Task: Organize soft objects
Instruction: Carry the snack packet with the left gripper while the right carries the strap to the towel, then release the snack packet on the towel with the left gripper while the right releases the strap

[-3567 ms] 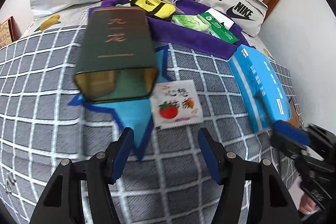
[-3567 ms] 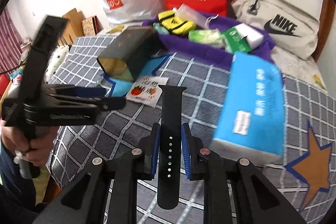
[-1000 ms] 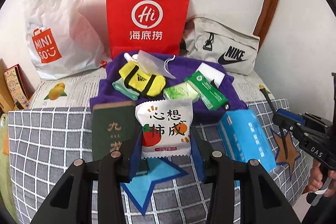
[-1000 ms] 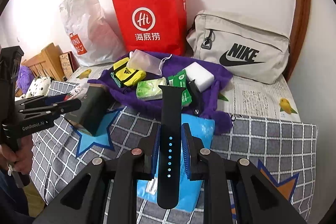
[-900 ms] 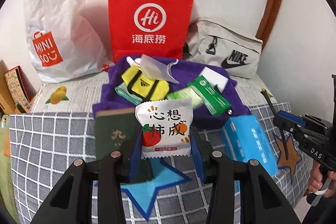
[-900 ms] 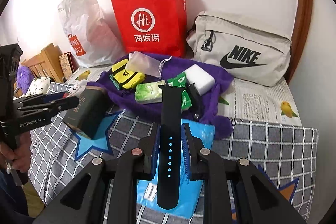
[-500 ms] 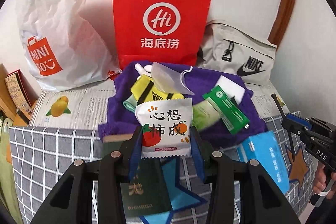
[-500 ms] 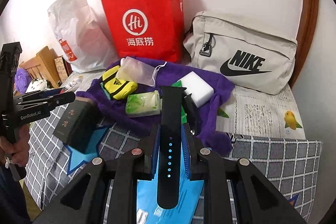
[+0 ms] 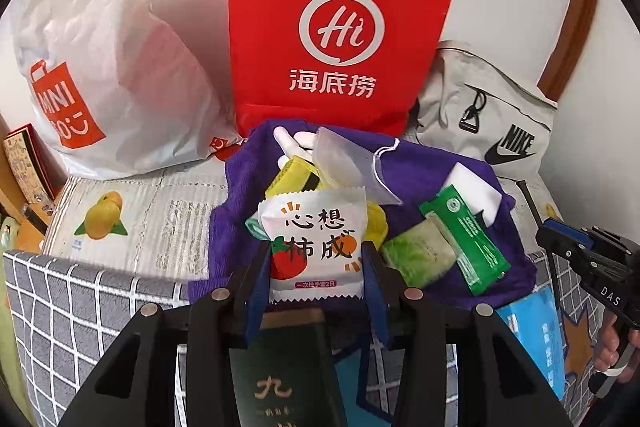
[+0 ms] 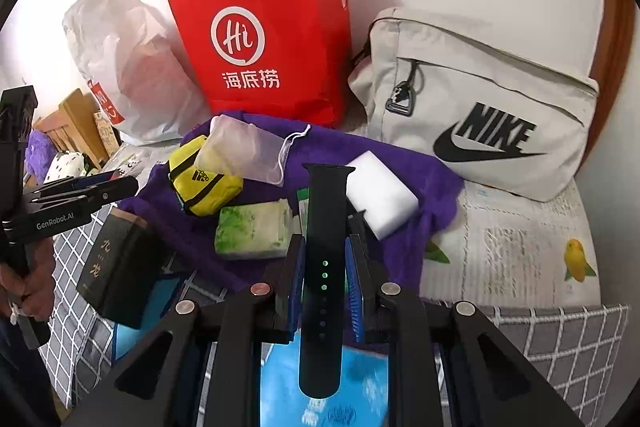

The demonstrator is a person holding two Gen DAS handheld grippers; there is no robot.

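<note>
- Purple towel fills the middle of both views, spread on the bed and already carrying a yellow pouch, a green wipes pack, a white sponge and a green sachet.
- My left hand-held gripper is closed on the white snack packet by its 2 side edges, at the centre of the left view, just in front of the towel.
- My right hand-held gripper pinches the black watch strap tight at mid-length.
- The strap's long axis runs straight up the frame, its lugged end pointing away at the sponge.
- The packet stands upright, print facing me, its long side vertical.
- To do this well, I judge each piece should be carried over a bare purple patch, lowered flat, then released, not dropped onto the pile.
- The dark green box lies at lower centre of the left view.
</note>
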